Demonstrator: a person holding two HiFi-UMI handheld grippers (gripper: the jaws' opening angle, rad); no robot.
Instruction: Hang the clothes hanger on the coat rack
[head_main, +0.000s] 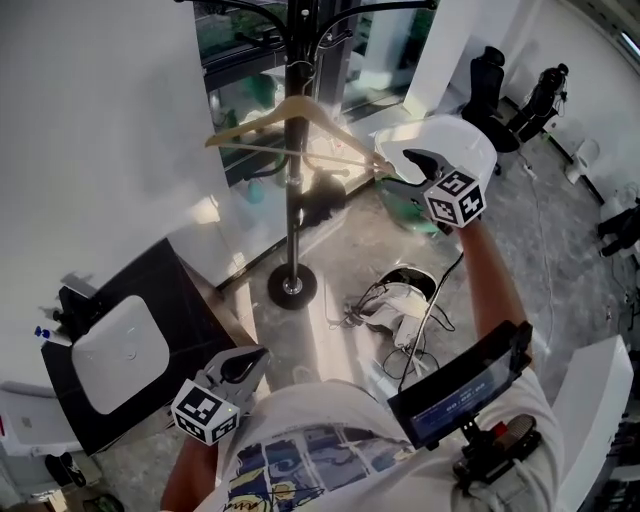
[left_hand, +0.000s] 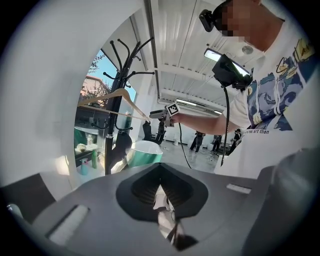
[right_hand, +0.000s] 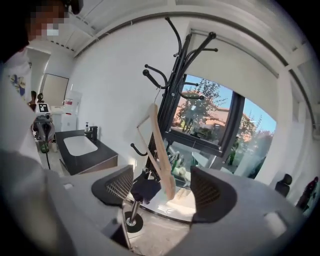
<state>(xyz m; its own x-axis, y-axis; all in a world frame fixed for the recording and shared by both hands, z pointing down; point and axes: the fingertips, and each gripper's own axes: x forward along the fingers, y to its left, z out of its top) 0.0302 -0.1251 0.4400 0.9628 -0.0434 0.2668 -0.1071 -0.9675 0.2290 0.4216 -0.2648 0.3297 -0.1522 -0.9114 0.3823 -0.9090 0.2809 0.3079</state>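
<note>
Two steps look done: the hanger (head_main: 300, 112) seems hooked on the rack (head_main: 292, 200), and the right gripper (right_hand: 165, 186) has its jaws released, wide apart. The hanger's near end lies between them and appears to touch neither. Next, I judge, they must back straight off without nudging that end. The left gripper (left_hand: 160, 195) has its jaws clenched on nothing, the rack well beyond them.

The hanger is pale, smooth wood, a slim triangle with a crossbar. The rack is black metal, a pole with curved, knob-tipped arms.

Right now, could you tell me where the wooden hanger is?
The wooden hanger is top centre in the head view, across the coat rack's pole; its right end sits between the open jaws of the right gripper.
</note>
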